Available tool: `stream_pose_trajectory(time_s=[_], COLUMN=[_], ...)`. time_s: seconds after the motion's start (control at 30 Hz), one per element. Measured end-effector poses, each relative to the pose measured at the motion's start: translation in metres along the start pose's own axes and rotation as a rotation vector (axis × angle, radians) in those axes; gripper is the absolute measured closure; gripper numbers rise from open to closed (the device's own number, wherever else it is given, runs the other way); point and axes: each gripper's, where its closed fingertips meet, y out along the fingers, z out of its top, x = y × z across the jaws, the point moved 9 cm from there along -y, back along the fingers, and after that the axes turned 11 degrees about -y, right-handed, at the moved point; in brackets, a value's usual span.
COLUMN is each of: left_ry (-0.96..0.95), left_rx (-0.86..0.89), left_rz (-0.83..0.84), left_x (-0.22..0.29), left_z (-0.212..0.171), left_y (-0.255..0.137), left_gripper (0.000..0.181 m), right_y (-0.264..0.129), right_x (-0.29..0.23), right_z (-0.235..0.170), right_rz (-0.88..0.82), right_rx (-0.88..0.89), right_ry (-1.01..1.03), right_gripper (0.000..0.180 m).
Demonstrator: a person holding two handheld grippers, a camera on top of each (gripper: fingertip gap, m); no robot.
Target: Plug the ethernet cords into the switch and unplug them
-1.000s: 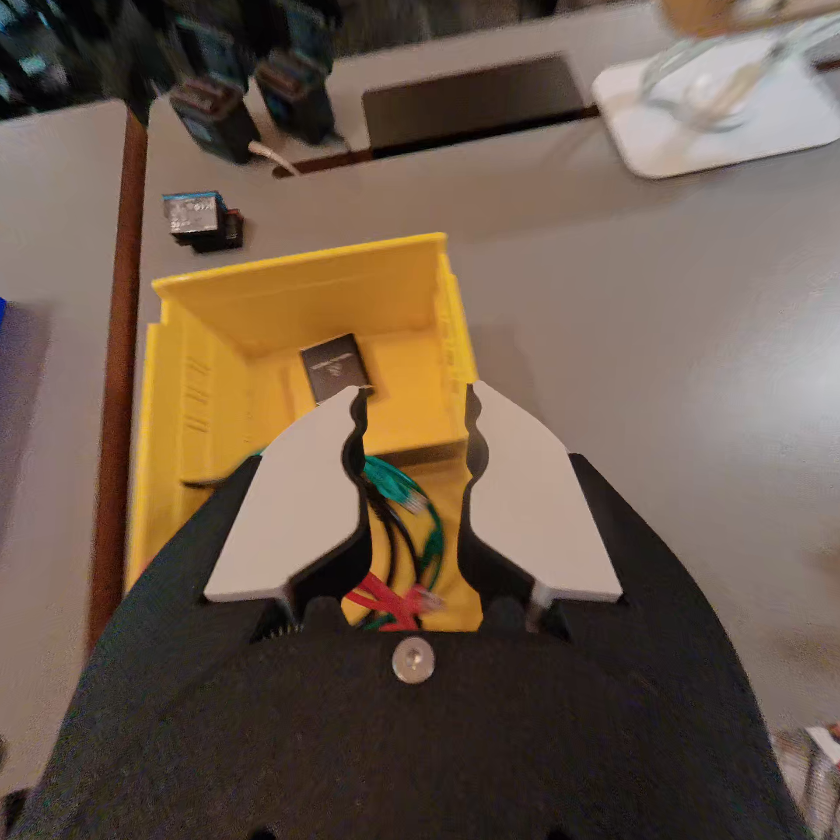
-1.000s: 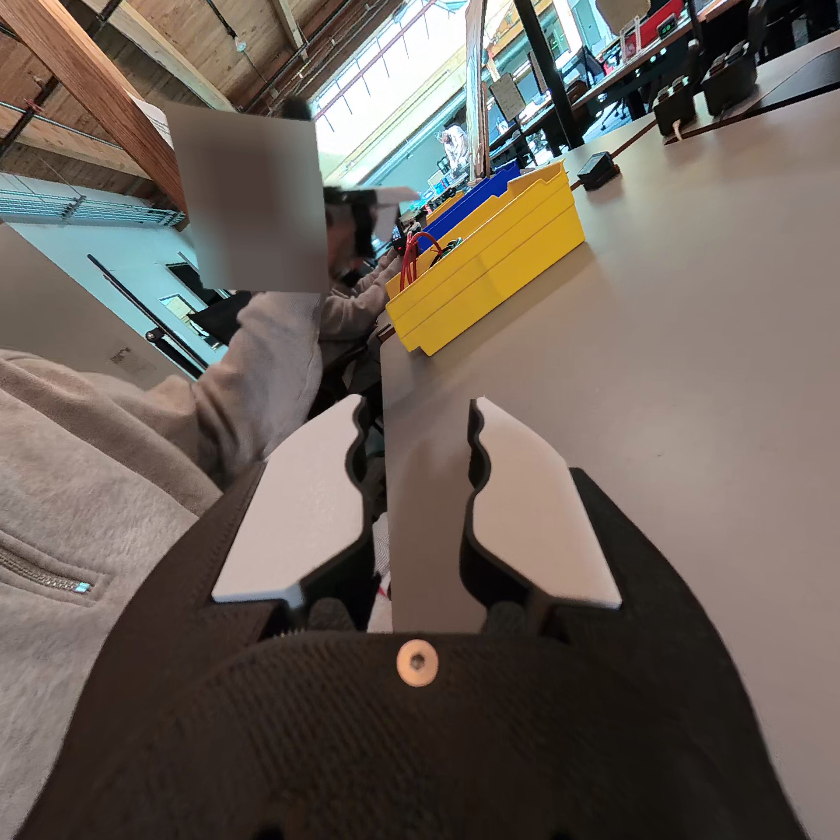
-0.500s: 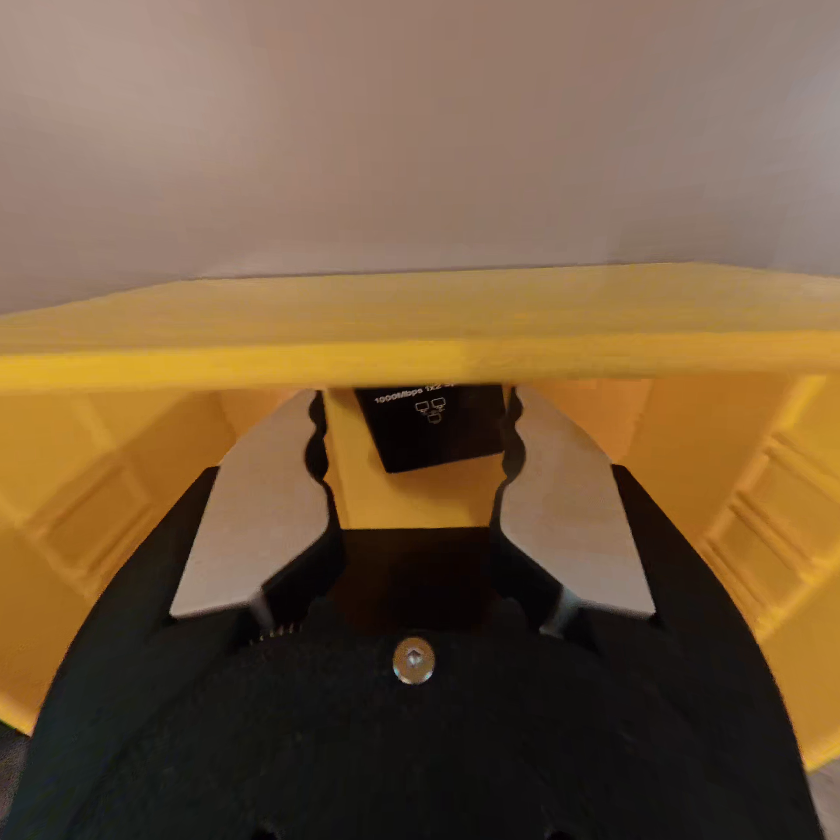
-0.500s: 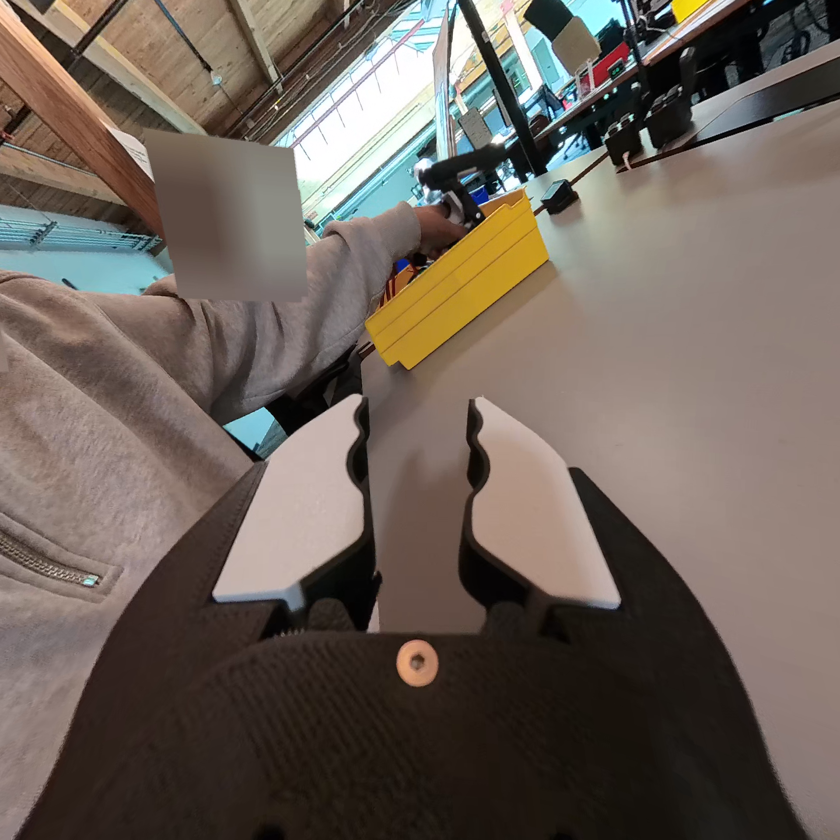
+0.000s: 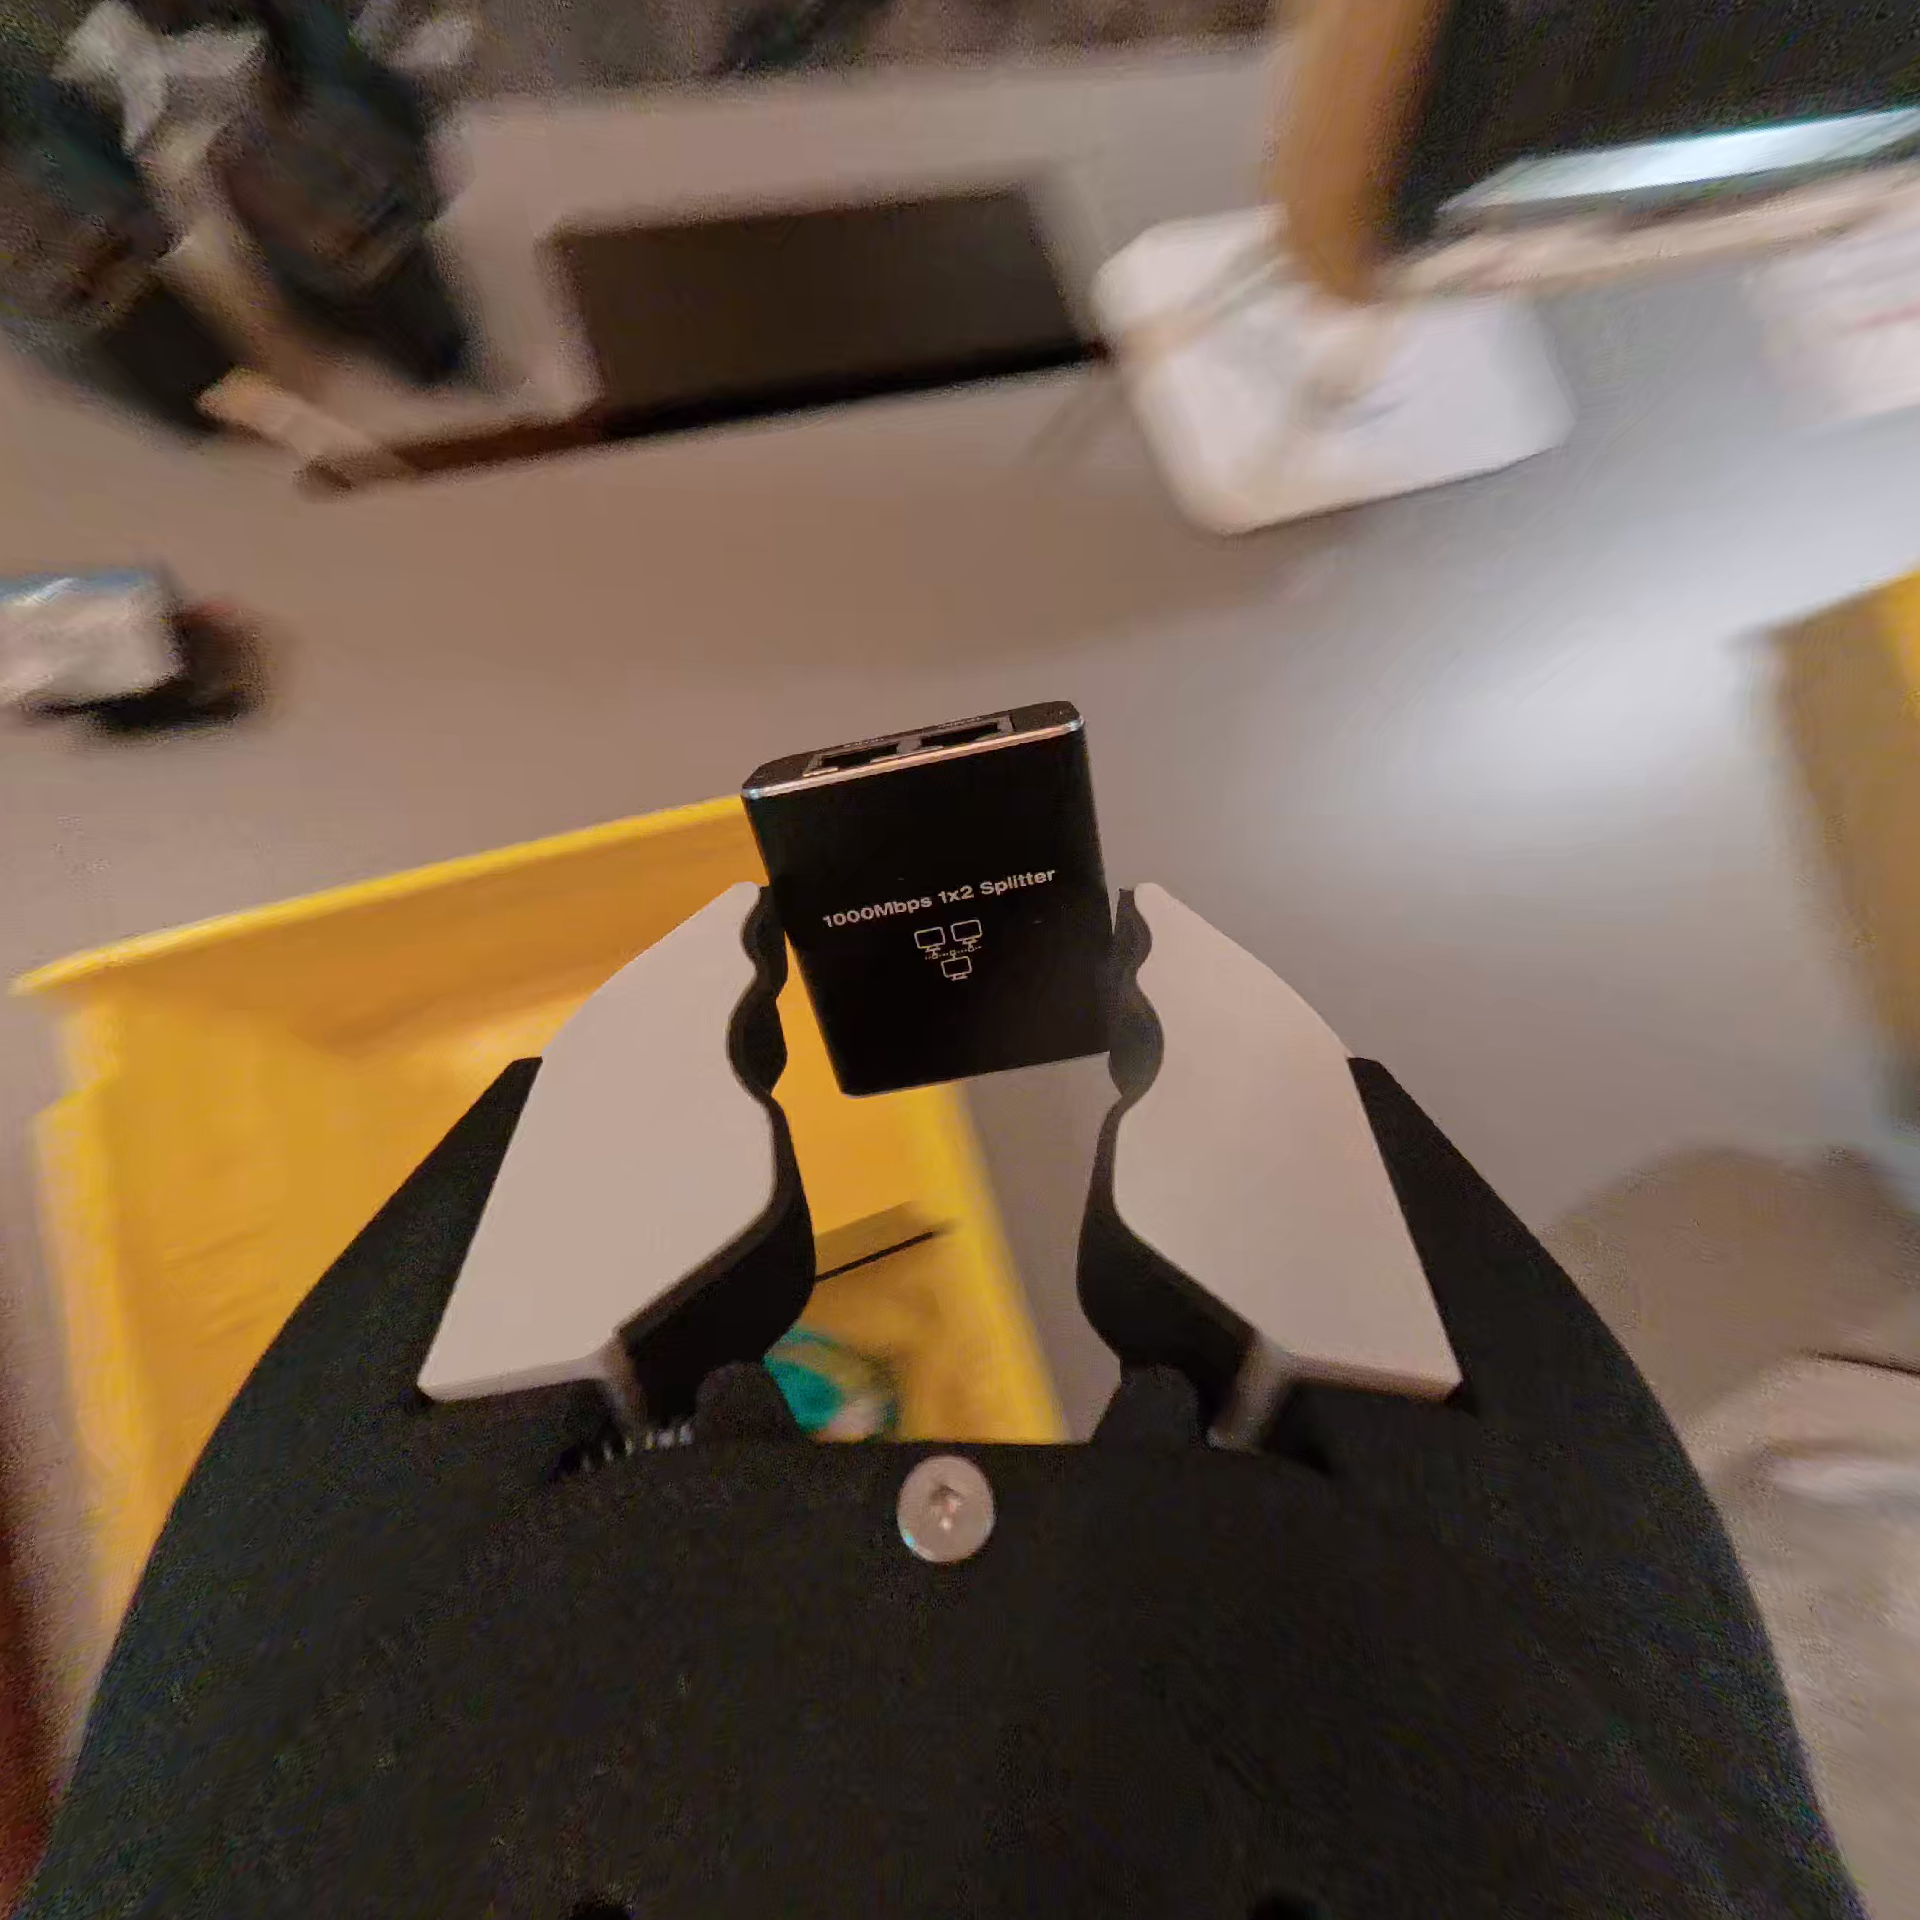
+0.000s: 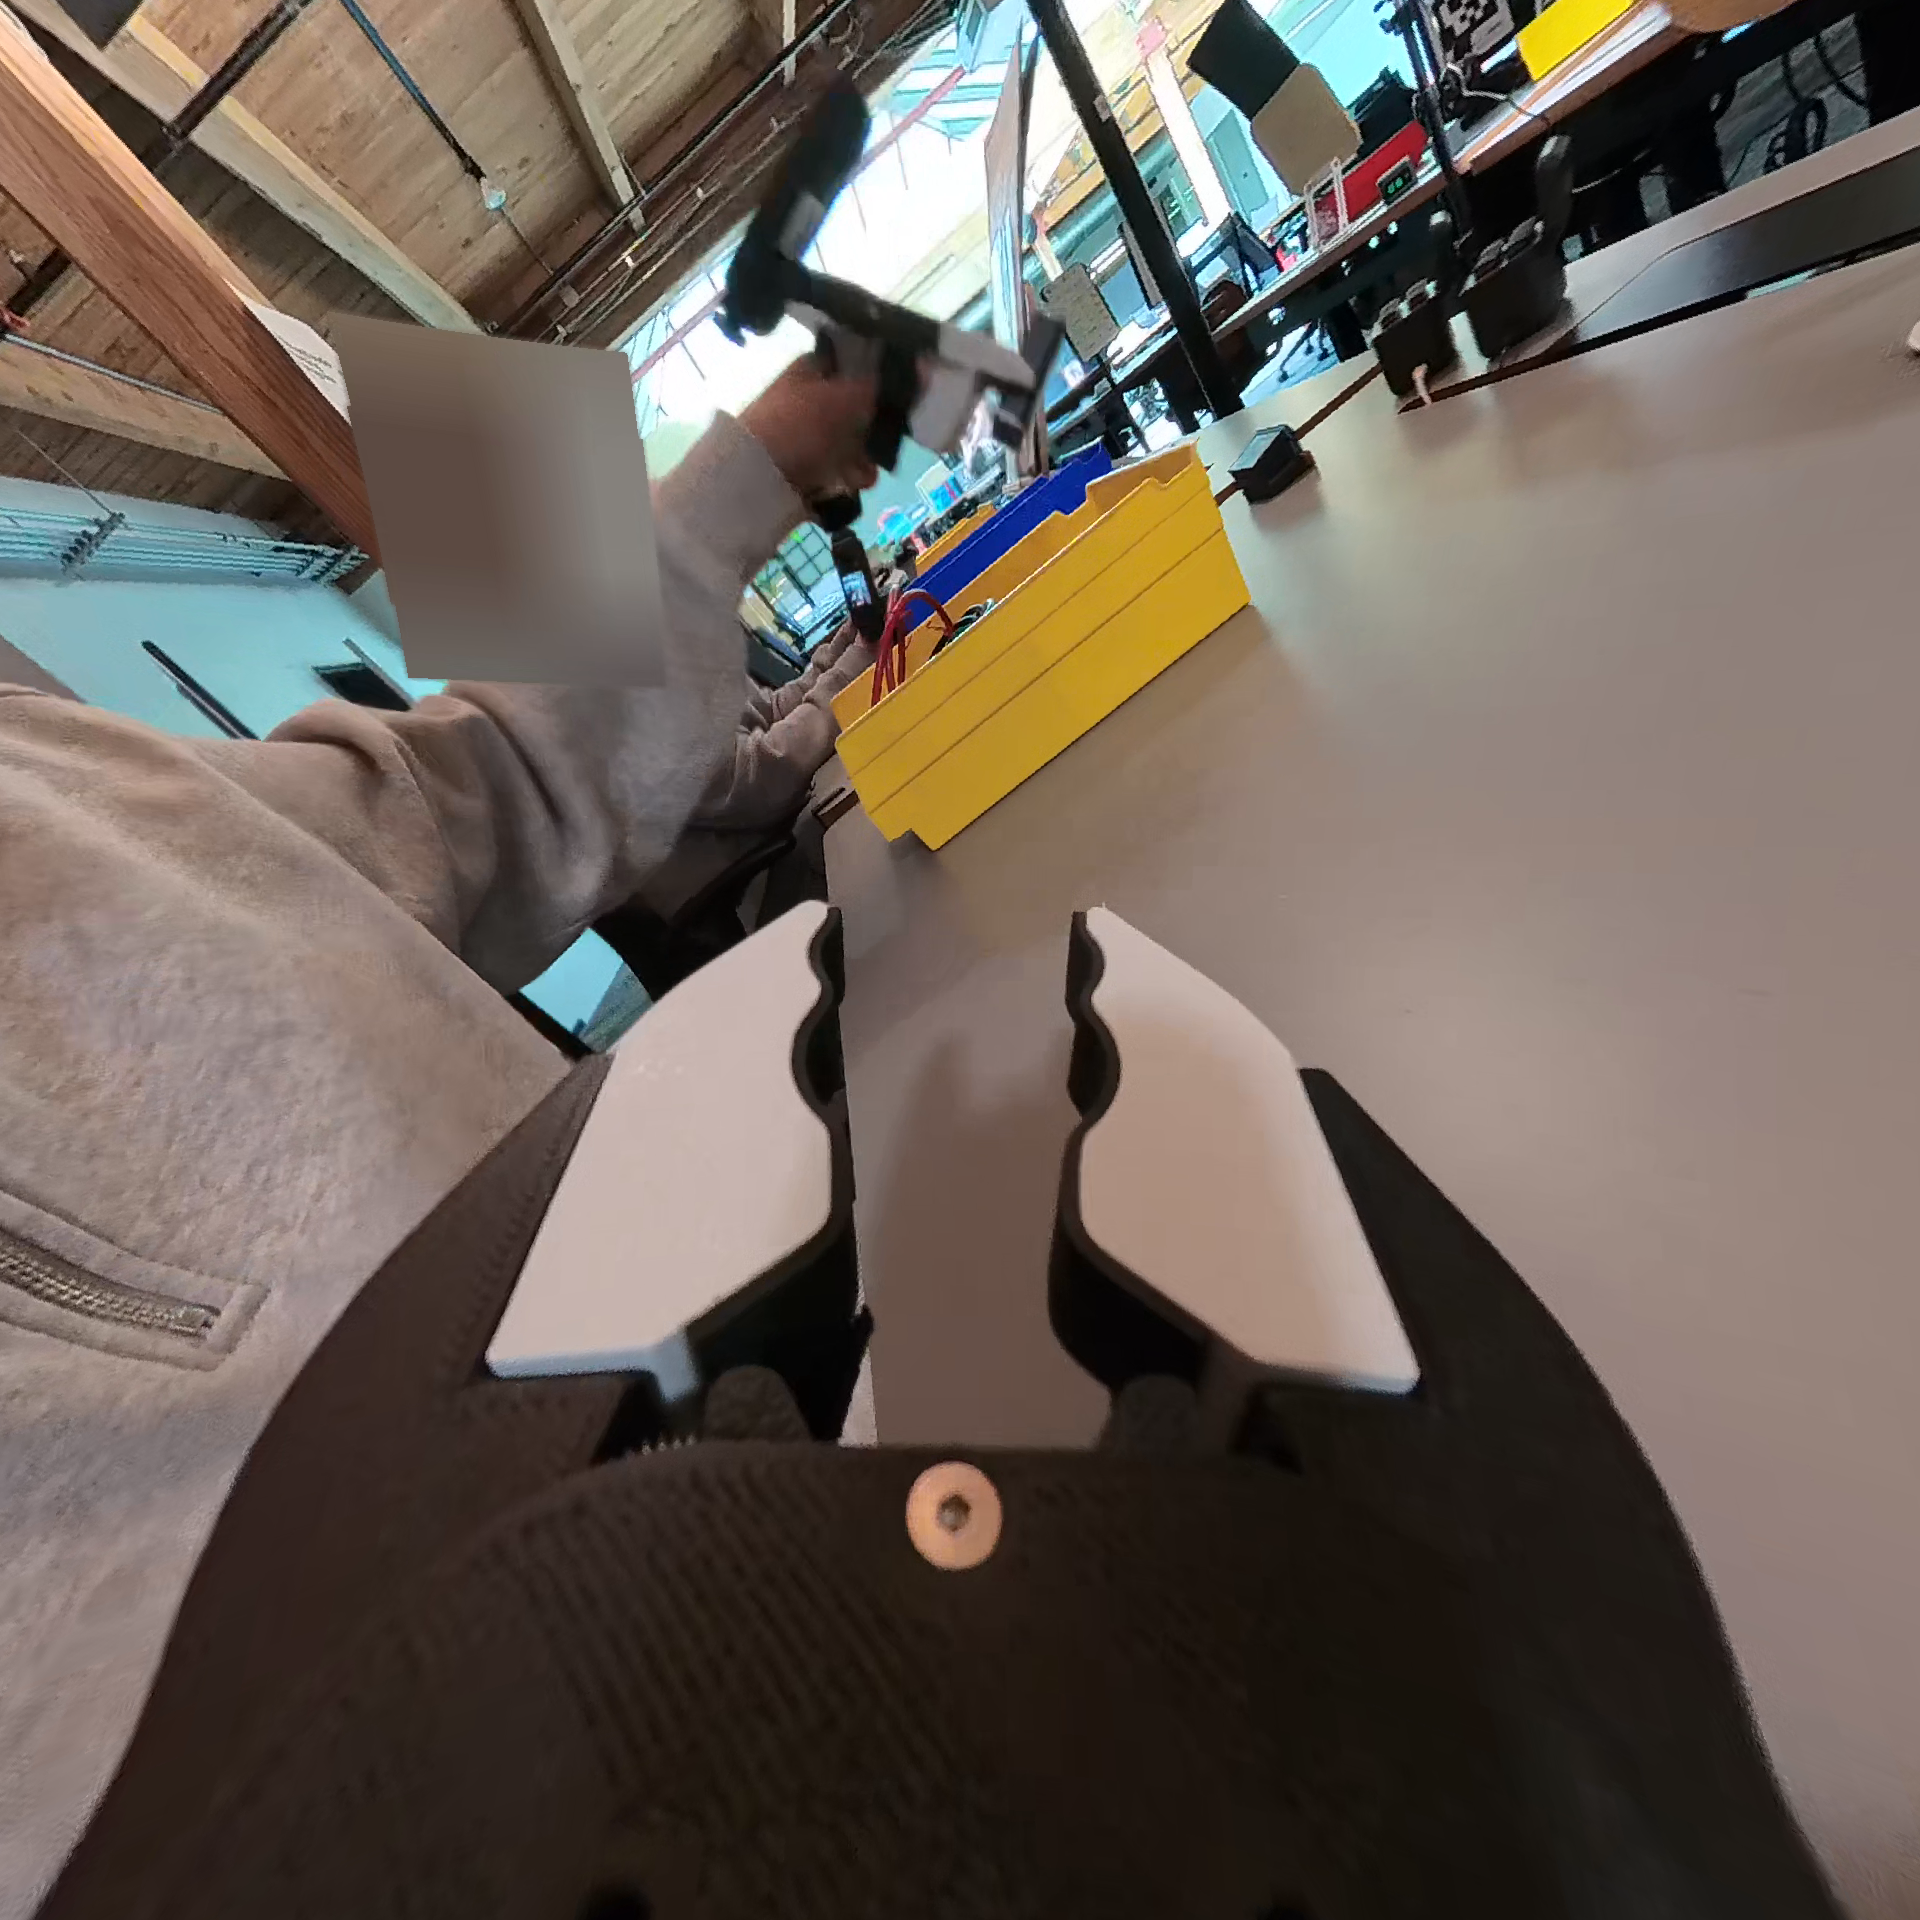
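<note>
1. Holding the small black switch (image 5: 935, 914) between its two fingertips, the left gripper (image 5: 940, 935) is lifted up above the yellow bin (image 5: 312, 1091).
2. The switch is pinched by its two sides, and it sits a little tilted.
3. Its two empty plug holes are on the end that points away from the gripper.
4. White writing and little pictures are on the flat black face of the switch.
5. Down inside the bin, a bit of a green cord (image 5: 831, 1387) peeks out between the fingers.
6. The grey table (image 5: 1351, 831) around the bin looks smeared and fuzzy.
7. The right gripper (image 6: 956, 935) is low over the same table (image 6: 1507, 831), well apart from the bin (image 6: 1049, 675).
8. Its fingers (image 6: 707, 1164) are spread apart and they hold nothing.
9. In the right wrist view, a red cord (image 6: 896, 639) loops up out of the yellow bin.
10. A blue bin (image 6: 1023, 509) sits just behind the yellow one.
11. Far off in that view, the left gripper (image 6: 961, 390) is up in the air above the bin, held by a hand in a grey sleeve (image 6: 582, 769).
</note>
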Motion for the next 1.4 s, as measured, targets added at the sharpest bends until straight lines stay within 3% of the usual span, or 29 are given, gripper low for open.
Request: stream_pose_trajectory(time_s=[0.03,0.23,0.3,0.4,0.57,0.8,0.9,1.0,1.07,1.17,1.23,1.4], left_ry=[-0.001,-0.076,-0.154,-0.339,-0.653,-0.723,-0.679,-0.568,-0.456,-0.315,-0.235,-0.227], left_rx=[0.064,0.293,0.3,0.258,0.146,0.084,0.073,0.079,0.121,0.192,0.187,0.089], left_rz=[-0.129,-0.872,-1.043,-1.285,-1.464,-1.468,-1.447,-1.437,-1.396,-1.28,-1.27,-1.346], left_x=[0.026,0.167,0.201,0.241,0.291,0.316,0.319,0.312,0.305,0.295,0.295,0.297], left_z=[-0.005,-0.077,-0.105,-0.144,-0.201,-0.24,-0.251,-0.252,-0.249,-0.245,-0.245,-0.251], left_y=[-0.008,0.004,0.02,0.045,0.084,0.108,0.112,0.118,0.12,0.122,0.123,0.13], left_gripper=[0.118,0.118,0.119,0.12,0.12,0.121,0.122,0.127,0.126,0.103,0.1,0.121], right_y=[0.002,0.006,0.0,-0.007,-0.001,0.014,0.012,0.008,0.003,-0.003,-0.003,0.002], right_x=[-0.002,-0.024,-0.037,-0.055,-0.075,-0.082,-0.076,-0.069,-0.062,-0.049,-0.04,-0.024], right_z=[-0.001,0.002,0.01,0.018,0.019,0.006,0.007,0.012,0.016,0.019,0.016,0.003], right_rz=[-0.003,-0.145,-0.236,-0.356,-0.467,-0.53,-0.545,-0.49,-0.432,-0.294,-0.186,0.061], right_rx=[-0.011,-0.056,-0.009,0.087,0.105,-0.039,-0.058,-0.08,-0.058,-0.018,-0.036,-0.076], right_ry=[-0.019,-0.326,-0.493,-0.72,-0.976,-1.172,-1.146,-1.018,-0.835,-0.529,-0.363,0.009], right_gripper=[0.138,0.135,0.146,0.143,0.126,0.127,0.15,0.154,0.154,0.155,0.155,0.155])
